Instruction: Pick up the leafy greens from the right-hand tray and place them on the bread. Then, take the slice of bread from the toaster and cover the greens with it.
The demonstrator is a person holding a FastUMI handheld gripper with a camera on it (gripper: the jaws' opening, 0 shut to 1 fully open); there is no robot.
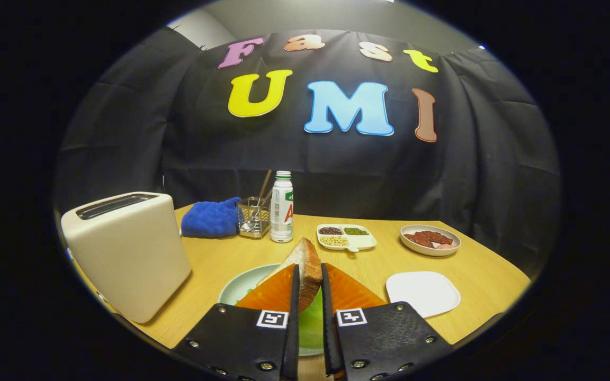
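My gripper (309, 283) is shut on a slice of bread (305, 264), which stands on edge between the two fingers and sticks out beyond their tips. Under the fingers lies a pale green plate (239, 286) with leafy greens (311, 323) showing in the gap between the fingers. The bread slice hangs above that plate. A cream toaster (127, 251) stands to the left of the plate, its slot on top. To the right of the fingers sits a white square tray (422, 292) with nothing on it.
Beyond the plate stand a white bottle (282, 207), a wire utensil holder (254, 217) and a blue mitt (211, 218). A divided dish of beans (344, 236) and a bowl of red meat slices (430, 239) lie further right on the wooden table (379, 264).
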